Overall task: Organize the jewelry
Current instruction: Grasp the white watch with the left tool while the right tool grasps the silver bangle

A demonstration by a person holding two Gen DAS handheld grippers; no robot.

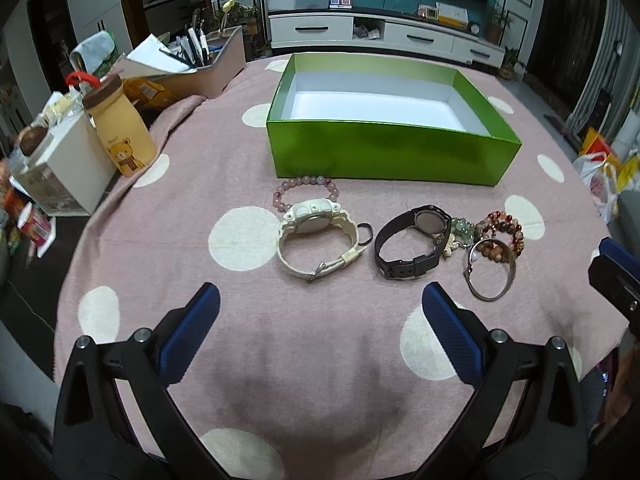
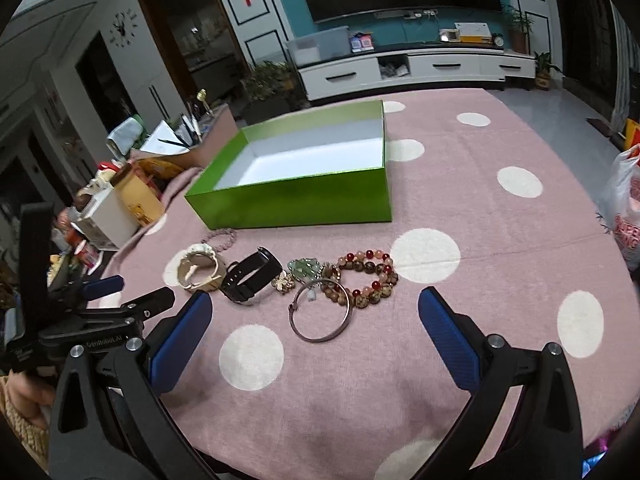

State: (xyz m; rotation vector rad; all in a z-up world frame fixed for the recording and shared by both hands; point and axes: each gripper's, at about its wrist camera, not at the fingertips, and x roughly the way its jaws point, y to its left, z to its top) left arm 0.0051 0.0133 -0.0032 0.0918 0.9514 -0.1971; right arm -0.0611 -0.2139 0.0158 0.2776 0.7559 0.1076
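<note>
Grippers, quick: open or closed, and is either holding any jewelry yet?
Left gripper: open, holding nothing, above the cloth short of the white watch.
Right gripper: open, holding nothing, just short of the silver bangle.

My count, table w/ jewelry:
2 watches, white (image 1: 316, 236) & black (image 1: 408, 240); 1 box (image 1: 384, 152); 1 bangle (image 2: 322, 312); 1 pink bead bracelet (image 1: 306, 184); approx 2 red-brown bead bracelets (image 2: 368, 276); 1 green pendant (image 2: 306, 268), 1 brooch (image 2: 283, 281).
</note>
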